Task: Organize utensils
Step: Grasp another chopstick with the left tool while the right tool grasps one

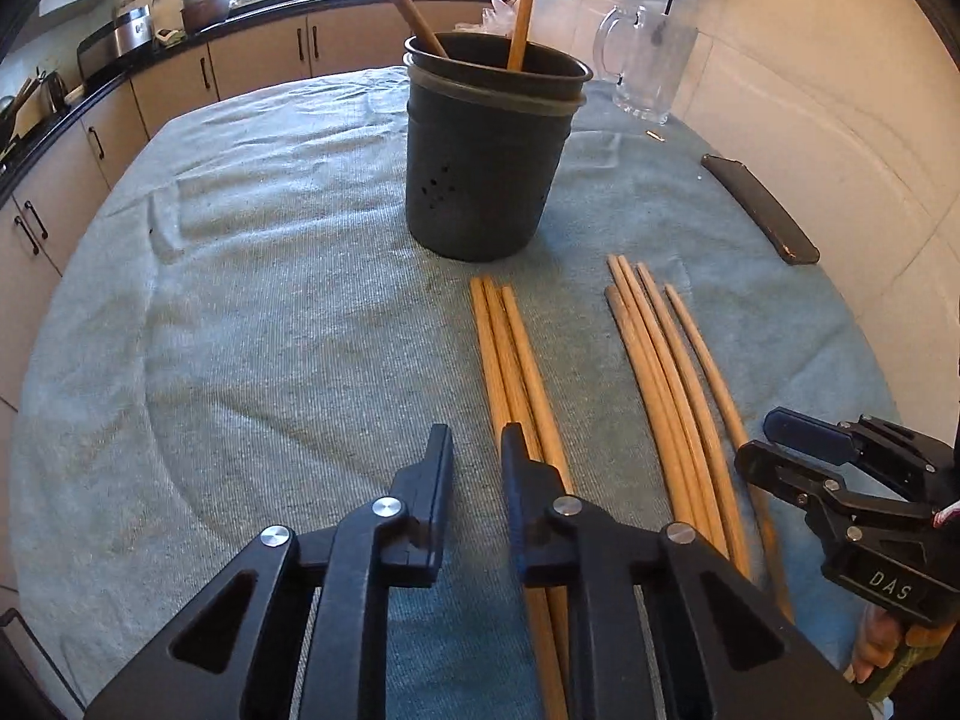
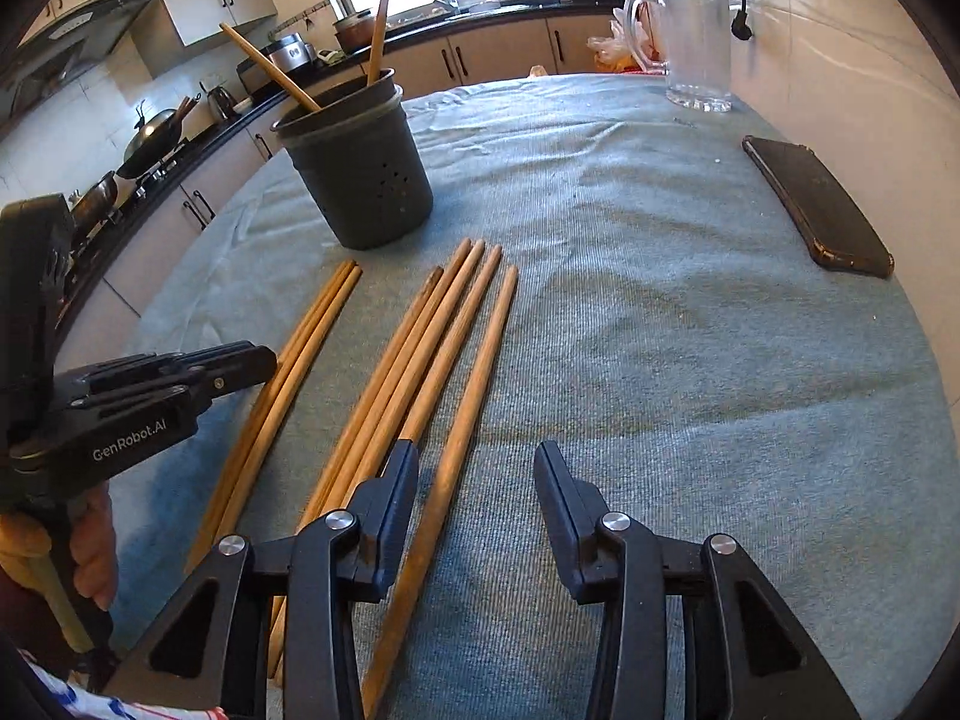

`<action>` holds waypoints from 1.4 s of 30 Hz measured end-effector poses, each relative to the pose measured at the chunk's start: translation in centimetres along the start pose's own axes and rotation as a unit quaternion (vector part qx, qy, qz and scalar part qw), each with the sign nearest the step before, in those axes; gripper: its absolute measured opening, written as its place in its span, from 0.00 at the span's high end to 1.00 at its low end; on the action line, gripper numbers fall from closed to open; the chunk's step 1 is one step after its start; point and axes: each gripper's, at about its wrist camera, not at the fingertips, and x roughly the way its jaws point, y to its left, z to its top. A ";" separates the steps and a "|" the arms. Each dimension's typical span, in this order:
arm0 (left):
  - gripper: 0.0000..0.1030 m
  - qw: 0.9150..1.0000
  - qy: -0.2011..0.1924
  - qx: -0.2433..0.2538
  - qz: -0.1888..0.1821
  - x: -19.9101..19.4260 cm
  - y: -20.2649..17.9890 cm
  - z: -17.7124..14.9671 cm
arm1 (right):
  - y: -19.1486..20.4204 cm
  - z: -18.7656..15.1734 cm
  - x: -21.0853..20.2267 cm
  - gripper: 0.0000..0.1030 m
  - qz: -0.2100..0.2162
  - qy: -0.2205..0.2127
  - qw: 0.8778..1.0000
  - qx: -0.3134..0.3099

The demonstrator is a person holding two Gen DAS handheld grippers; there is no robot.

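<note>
Nearest, left gripper (image 1: 477, 450) fingers nearly closed, empty, beside three chopsticks (image 1: 510, 360); right gripper (image 2: 474, 474) half-open, straddling one chopstick (image 2: 462, 420). Light, stiff, smooth sticks on the towelled counter (image 1: 270, 300); pinch mid-shaft.

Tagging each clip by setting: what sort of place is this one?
Most likely a home kitchen: a wok on a stove, cabinets under a dark counter beneath a window, and a cloth-covered table holding a utensil holder and chopsticks.
</note>
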 end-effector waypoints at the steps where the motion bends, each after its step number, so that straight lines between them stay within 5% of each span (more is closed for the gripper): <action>1: 0.85 1.000 0.001 0.000 0.002 0.1 0.0 0.3 | 0.1 0.0 0.0 0.58 -0.004 -0.001 1.000 -0.004; 11: 0.87 0.997 0.031 0.044 0.048 2.3 -2.8 2.8 | 0.6 0.9 0.8 0.59 -0.029 -0.004 1.000 -0.011; 18: 0.94 0.998 0.045 -0.009 0.031 1.4 -0.5 2.0 | -0.9 0.9 0.5 0.89 -0.033 0.005 0.999 -0.003; 24: 0.94 0.997 0.075 -0.017 0.027 0.5 1.1 1.2 | -2.6 1.0 -0.1 0.89 -0.031 0.044 0.999 0.000; 36: 0.94 0.992 0.120 -0.007 0.028 2.8 1.3 4.6 | -2.2 5.5 2.9 0.88 -0.052 0.127 0.990 -0.027; 42: 0.93 0.994 0.106 0.011 0.036 3.1 0.5 4.9 | -1.0 6.8 4.1 0.88 -0.081 0.140 0.985 -0.057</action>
